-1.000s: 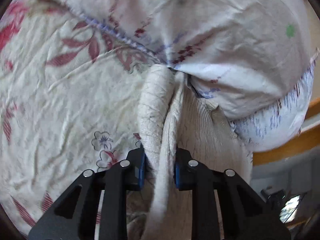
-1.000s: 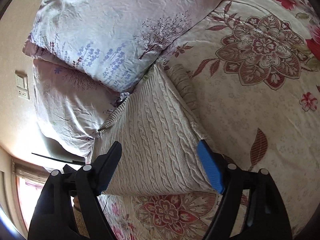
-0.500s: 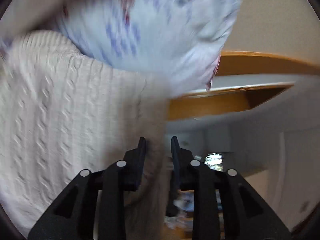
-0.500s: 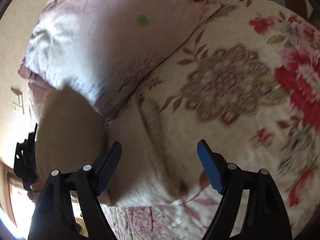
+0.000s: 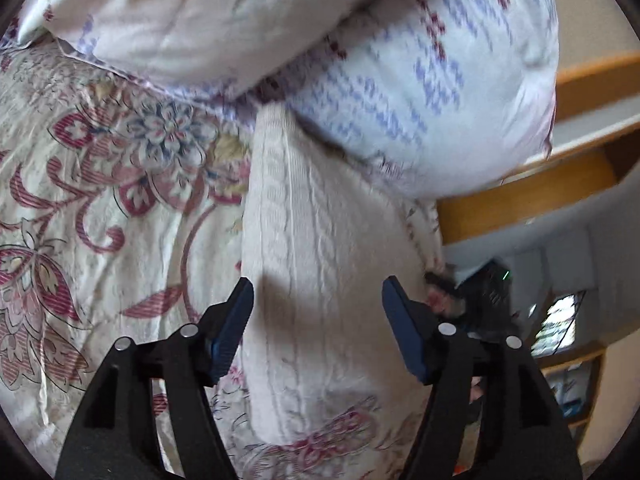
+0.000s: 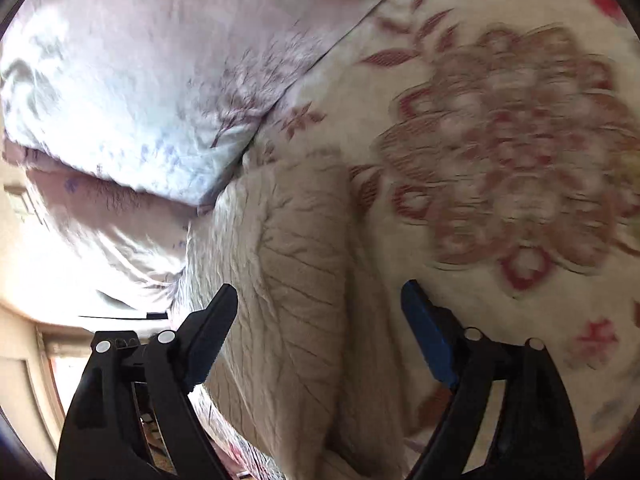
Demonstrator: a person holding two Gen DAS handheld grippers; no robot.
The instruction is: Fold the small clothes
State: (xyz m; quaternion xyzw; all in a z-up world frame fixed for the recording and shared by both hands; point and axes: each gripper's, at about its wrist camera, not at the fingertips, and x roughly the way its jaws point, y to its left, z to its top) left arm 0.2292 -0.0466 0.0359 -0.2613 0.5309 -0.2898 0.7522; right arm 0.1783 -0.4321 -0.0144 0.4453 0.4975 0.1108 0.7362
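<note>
Left hand-held gripper (image 5: pixel 316 320) hung wide over the sweater (image 5: pixel 320 240), gripping nothing; right hand-held gripper (image 6: pixel 320 320) gaped too, sweater lying folded against the pillows (image 5: pixel 400 80), probably set aside.

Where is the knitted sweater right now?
The cream knitted sweater lies on the flowery bedspread, its far end tucked against the pillows. In both wrist views it sits between open gripper fingers.

A cream cable-knit sweater (image 5: pixel 320 264) (image 6: pixel 288 280) is laid folded on the floral bedspread — its top edge tucked against the pillows.
</note>
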